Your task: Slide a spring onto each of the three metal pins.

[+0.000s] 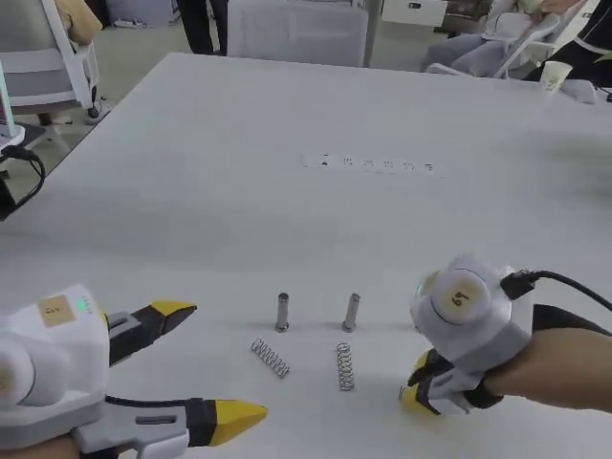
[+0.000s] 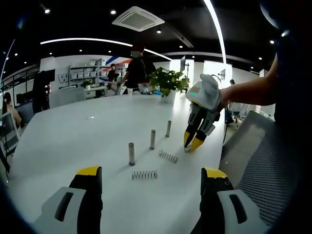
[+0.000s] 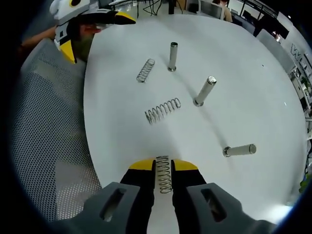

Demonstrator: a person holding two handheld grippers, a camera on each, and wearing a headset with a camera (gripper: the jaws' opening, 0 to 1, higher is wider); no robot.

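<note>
Three smooth, cylindrical metal pins (image 3: 172, 56) stand upright on the matte white bench (image 1: 287, 143). Two coiled wire springs (image 3: 162, 110) lie loose beside them. The yellow-tipped right gripper (image 3: 164, 165) pinches a third spring (image 3: 164, 180) near the pins. The left gripper (image 1: 206, 361) gapes wide and empty, near the loose springs. The sticker writing is too blurred to read.
</note>
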